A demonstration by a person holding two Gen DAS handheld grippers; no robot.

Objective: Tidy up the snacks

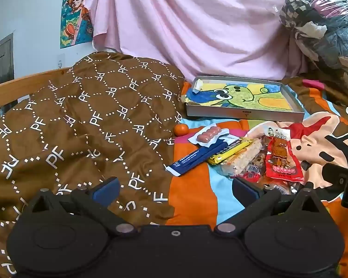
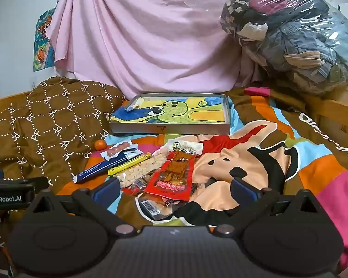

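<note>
A pile of snacks lies on the colourful bedsheet: a red packet [image 1: 281, 159] [image 2: 174, 173], a rice cracker bar in yellow wrap [image 1: 236, 154] [image 2: 139, 168], a blue stick pack [image 1: 197, 158] [image 2: 102, 165], a sausage pack [image 1: 208, 134] [image 2: 119, 149] and a small orange [image 1: 181, 129] [image 2: 99, 144]. A shallow grey tray [image 1: 243, 113] [image 2: 169, 128] with a green cartoon drawing inside lies behind them. My left gripper [image 1: 175, 187] is open and empty, hovering in front of the pile. My right gripper [image 2: 174, 188] is open and empty, its jaws on either side of the red packet's near end.
A brown patterned quilt [image 1: 69, 127] [image 2: 46, 120] is heaped on the left. A pink curtain [image 1: 185, 23] hangs behind. A plastic bag of clothes [image 2: 290, 34] sits at the back right. A wooden bed rail [image 2: 336, 113] runs along the right.
</note>
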